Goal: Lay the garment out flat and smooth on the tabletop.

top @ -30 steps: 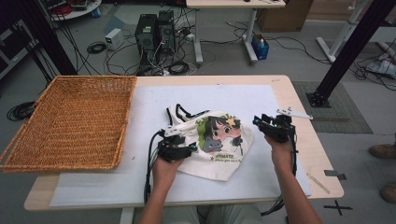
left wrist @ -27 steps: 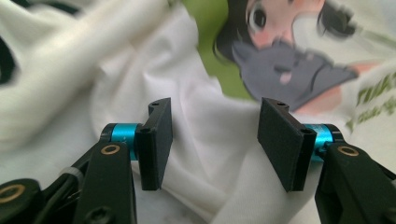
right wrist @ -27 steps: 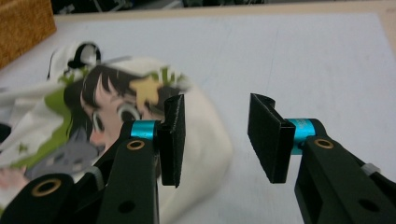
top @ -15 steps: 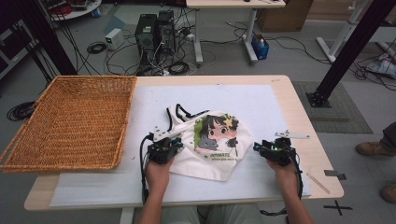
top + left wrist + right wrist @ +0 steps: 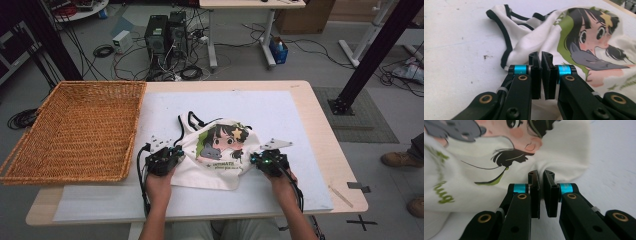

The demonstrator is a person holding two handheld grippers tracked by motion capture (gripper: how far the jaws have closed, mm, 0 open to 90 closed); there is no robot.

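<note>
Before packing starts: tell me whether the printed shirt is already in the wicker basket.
No, the printed shirt lies on the white mat, beside the wicker basket.

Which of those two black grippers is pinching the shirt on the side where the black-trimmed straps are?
The left gripper. It grips the white printed shirt at the edge below the black-trimmed straps; the right gripper pinches the plain opposite edge.

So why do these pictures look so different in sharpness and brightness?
High view: dim, soft, table evenly lit. Left gripper view: bright, shirt print crisp, claw base slightly soft. Right gripper view: shirt blurred up close, claw sharper.
</note>
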